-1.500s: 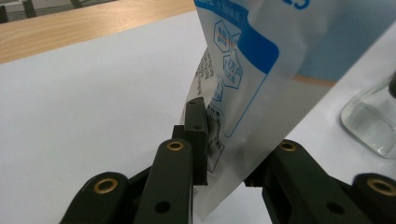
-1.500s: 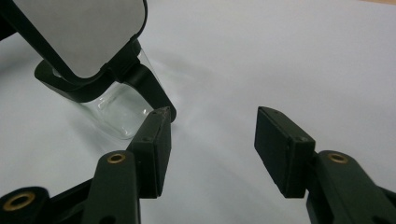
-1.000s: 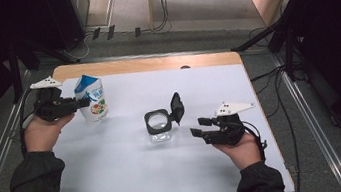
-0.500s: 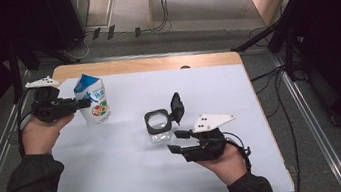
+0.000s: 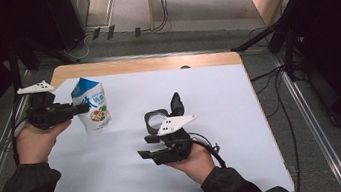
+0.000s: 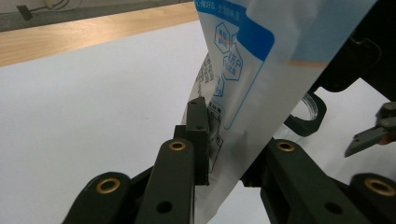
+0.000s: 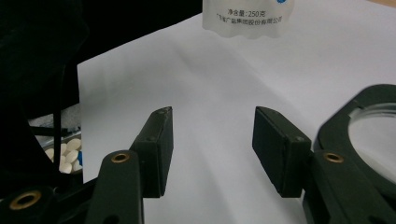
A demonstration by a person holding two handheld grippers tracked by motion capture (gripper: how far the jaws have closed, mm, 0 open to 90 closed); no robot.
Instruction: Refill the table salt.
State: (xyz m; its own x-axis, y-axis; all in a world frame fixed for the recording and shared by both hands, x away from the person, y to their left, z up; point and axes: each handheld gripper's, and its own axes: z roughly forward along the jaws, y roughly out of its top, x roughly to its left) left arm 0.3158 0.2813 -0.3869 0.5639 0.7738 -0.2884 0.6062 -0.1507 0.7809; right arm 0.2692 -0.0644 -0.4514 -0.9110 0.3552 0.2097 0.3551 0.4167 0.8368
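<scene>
Jaws of left gripper point(image 5: 79, 109) clamp pouch point(image 5: 92, 108), long axis tilted, top leaning left.

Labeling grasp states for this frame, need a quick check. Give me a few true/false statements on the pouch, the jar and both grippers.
1. The left gripper is clamped on the blue-and-white pouch. True.
2. The pouch lies flat on the white sheet. False: it is held upright and tilted.
3. The right gripper holds the clear jar. False: its jaws stand apart with nothing between them.
4. The jar's black hinged lid is flipped open. True.
5. The right gripper is beside the jar, on the person's side of it. True.
6. The pouch is printed in red. False: the print is blue.
</scene>
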